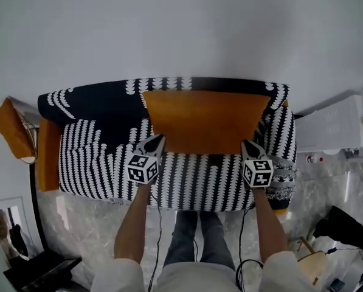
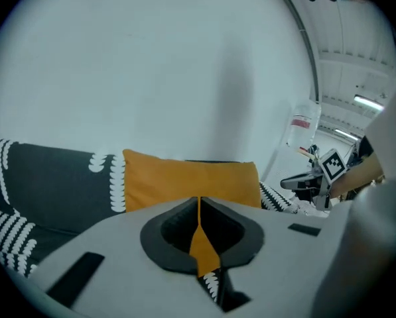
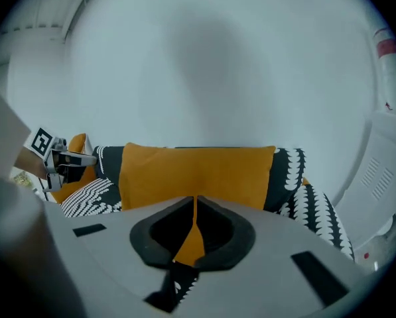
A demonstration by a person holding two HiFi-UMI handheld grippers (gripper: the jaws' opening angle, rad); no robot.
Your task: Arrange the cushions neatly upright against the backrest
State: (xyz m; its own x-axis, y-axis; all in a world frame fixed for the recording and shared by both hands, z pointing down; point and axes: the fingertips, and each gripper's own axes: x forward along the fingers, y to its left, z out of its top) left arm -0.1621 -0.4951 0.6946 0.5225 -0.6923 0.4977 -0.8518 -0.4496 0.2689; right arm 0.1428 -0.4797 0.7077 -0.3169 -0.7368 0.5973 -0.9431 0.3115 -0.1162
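Orange cushion upright, long axis across the sofa
Left tongs and right tongs each pinch a lower corner.

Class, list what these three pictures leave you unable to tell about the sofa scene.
Head view: whether the orange cushion touches the backrest; the cushion itself hides that gap.
Both gripper views: the cushion's bottom corners, hidden inside the left tool and right tool.
Left gripper view: the bottle label, too small.

Two grippers, one sofa
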